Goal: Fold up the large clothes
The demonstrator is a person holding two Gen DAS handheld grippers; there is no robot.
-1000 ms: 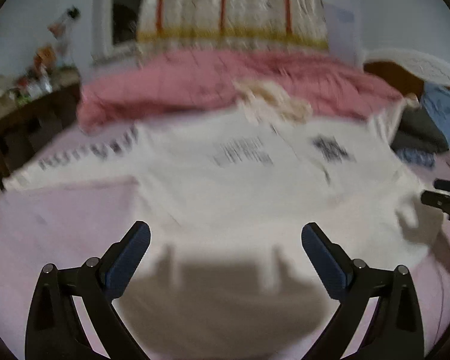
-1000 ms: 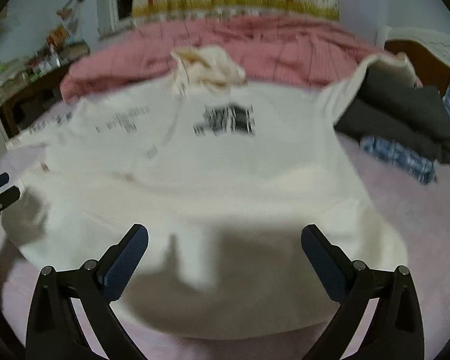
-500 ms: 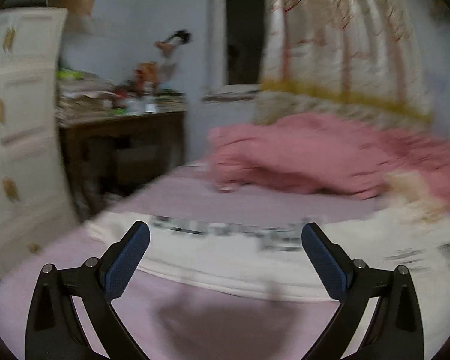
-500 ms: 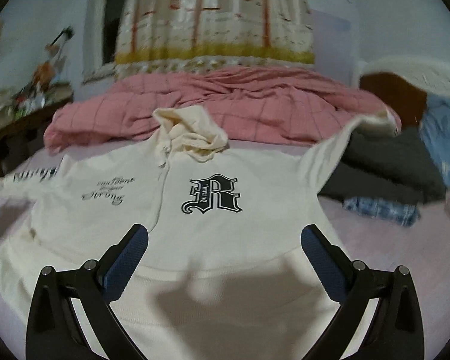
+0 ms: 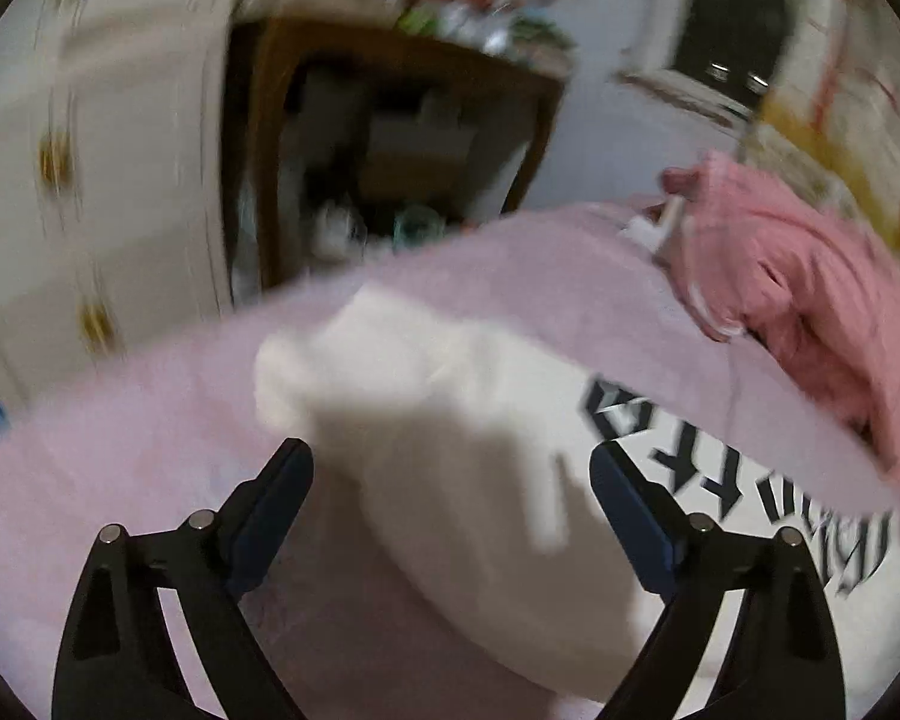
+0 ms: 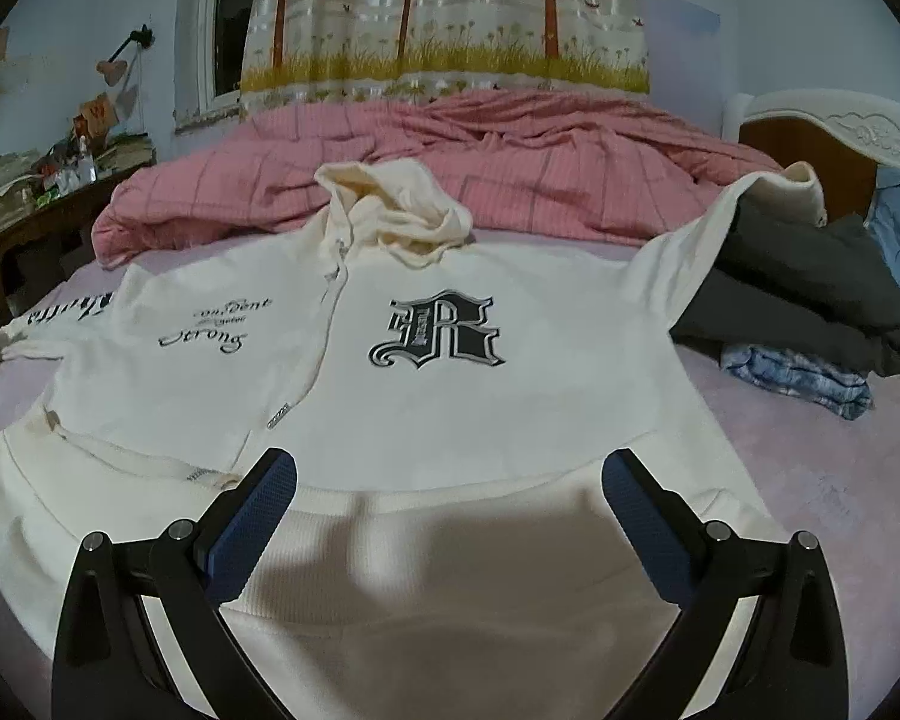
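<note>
Left gripper [image 5: 450,498] is tilted down over the sleeve [image 5: 426,396] end at the hoodie's left; its jaws have just been closing a little, still apart, not yet on cloth. Pinch the cuff edge only, not the bed sheet [image 5: 150,420]. Hoodie [image 6: 450,396] lies flat on the bed. Right gripper [image 6: 450,504] is angled down over the hem, jaws wide, empty.

Cream hoodie [image 6: 450,420] lies flat, front up, on the bed, sleeves apparently spread, hood crumpled

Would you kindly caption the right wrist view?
Open right hand-held gripper above a cream hoodie spread on the bed.
</note>
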